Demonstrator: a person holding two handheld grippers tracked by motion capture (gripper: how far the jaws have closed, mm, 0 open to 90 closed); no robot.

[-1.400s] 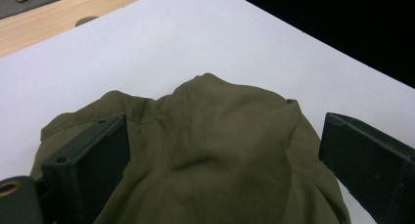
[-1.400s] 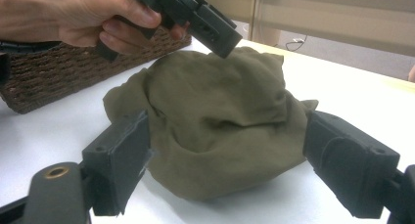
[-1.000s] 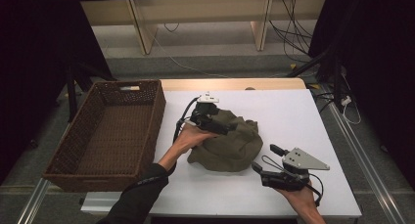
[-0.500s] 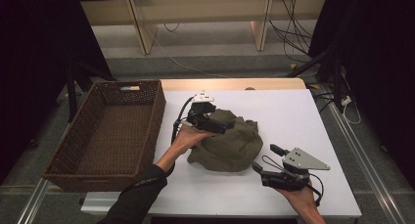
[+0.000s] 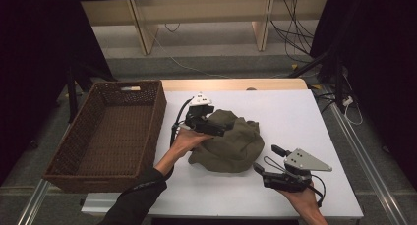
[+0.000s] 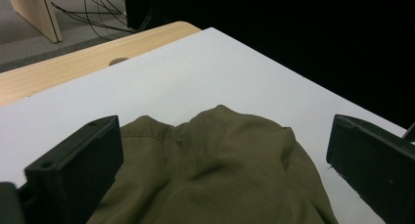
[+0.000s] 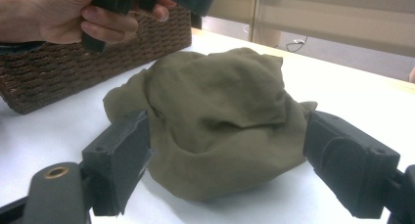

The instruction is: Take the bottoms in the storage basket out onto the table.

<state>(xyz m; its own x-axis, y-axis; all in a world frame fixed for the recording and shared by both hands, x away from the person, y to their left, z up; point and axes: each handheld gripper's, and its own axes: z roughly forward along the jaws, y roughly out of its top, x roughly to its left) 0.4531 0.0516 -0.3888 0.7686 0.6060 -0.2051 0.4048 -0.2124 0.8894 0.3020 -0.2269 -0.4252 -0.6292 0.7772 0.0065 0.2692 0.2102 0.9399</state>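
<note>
My desk has a white top, and I place everything else off the olive cloth bundle heaped near its middle. The brown wicker basket stands off the bundle's left side, on the desk's left edge. My left gripper sits over the bundle's upper-left part; its fingers have just been opening and now stand spread wide, with cloth lying between them but unpinched. My right gripper rests low on the desk just beside the bundle's lower-right edge, pointed at it, fingers spread wide either side of the heap and apart from it.
</note>
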